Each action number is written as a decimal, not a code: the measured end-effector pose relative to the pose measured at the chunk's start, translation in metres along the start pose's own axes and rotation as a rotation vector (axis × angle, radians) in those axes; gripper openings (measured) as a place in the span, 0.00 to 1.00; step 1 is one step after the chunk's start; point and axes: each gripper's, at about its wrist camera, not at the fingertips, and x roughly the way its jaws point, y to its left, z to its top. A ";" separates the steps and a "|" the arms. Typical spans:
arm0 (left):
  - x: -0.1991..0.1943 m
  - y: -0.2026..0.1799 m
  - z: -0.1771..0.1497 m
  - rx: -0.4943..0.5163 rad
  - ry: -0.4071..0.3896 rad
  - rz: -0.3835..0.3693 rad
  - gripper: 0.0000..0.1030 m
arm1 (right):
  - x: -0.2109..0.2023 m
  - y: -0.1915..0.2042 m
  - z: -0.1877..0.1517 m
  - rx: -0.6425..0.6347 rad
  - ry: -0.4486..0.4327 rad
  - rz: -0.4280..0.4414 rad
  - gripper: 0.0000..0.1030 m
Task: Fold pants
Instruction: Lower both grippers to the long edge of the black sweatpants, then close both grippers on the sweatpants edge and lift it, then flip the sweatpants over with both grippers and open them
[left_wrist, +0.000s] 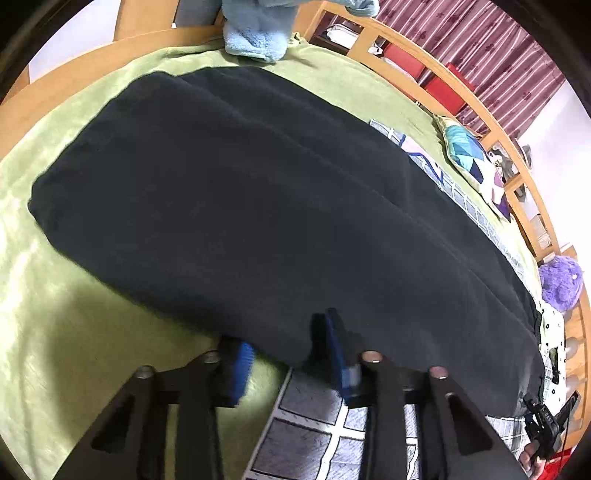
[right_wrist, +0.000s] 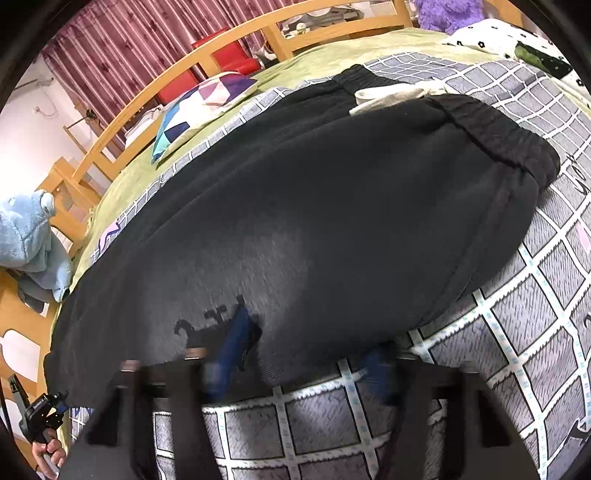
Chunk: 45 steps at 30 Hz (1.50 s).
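Left wrist view: the left gripper (left_wrist: 288, 354) is hovering with fingers spread over the near edge of the black pants (left_wrist: 258, 206), lying across a green blanket (left_wrist: 44, 302) and grey checked quilt (left_wrist: 314, 443). Right wrist view: the right gripper (right_wrist: 306, 358), fingers apart, is straddling the pants' hem. No readable writing.

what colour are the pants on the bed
Black pants, with a ribbed waistband; the right wrist view shows them best.
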 end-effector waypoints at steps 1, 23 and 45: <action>-0.002 -0.001 0.003 0.006 -0.005 -0.004 0.25 | 0.000 0.001 0.003 0.002 0.000 -0.003 0.33; -0.060 -0.034 0.051 0.135 -0.129 -0.006 0.16 | -0.056 0.028 0.041 -0.101 -0.110 0.047 0.19; -0.030 -0.094 0.125 0.233 -0.235 0.040 0.16 | -0.020 0.077 0.116 -0.217 -0.165 0.036 0.17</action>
